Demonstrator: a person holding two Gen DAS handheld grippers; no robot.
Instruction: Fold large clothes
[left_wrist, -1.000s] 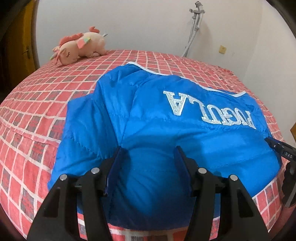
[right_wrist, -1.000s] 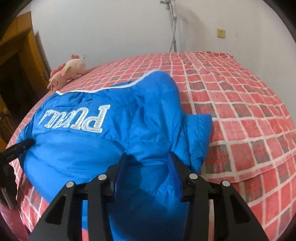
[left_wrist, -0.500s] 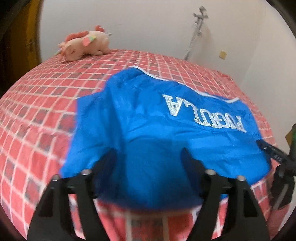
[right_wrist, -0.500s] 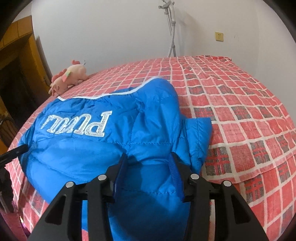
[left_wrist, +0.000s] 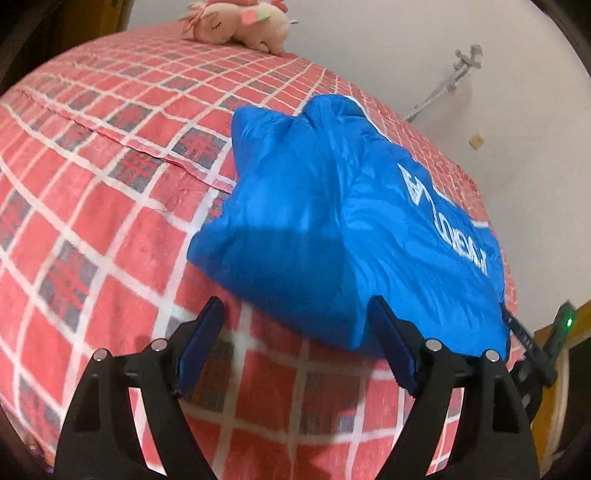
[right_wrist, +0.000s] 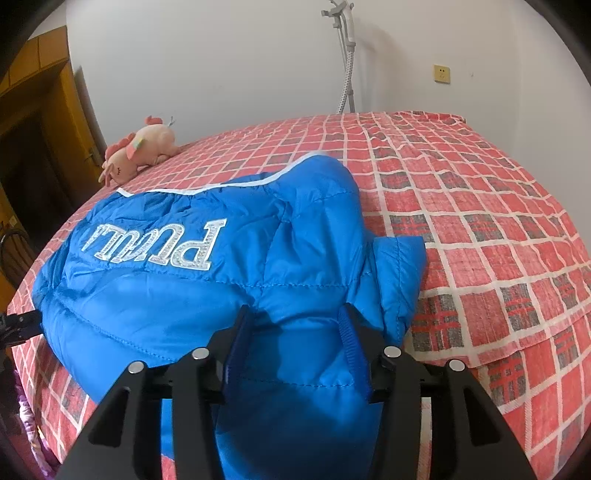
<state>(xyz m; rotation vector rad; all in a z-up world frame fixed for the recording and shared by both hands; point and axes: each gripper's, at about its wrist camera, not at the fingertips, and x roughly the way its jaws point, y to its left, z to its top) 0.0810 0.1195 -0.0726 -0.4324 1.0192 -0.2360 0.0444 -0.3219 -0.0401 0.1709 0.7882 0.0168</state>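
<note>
Red checked bed (right_wrist: 480, 206) carries blue jacket (right_wrist: 229, 273) and pink plush toy (right_wrist: 142, 155)

Left gripper (left_wrist: 295, 332) off jacket (left_wrist: 332, 229) now

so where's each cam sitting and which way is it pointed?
Left wrist: on the left gripper, off the near edge of the bed, looking across it past the jacket; its own open fingers show, clear of the fabric.
Right wrist: on the right gripper, facing the far wall; its fingers straddle a jacket fold.
Shared: jacket, bed, plush, wall pole.
</note>
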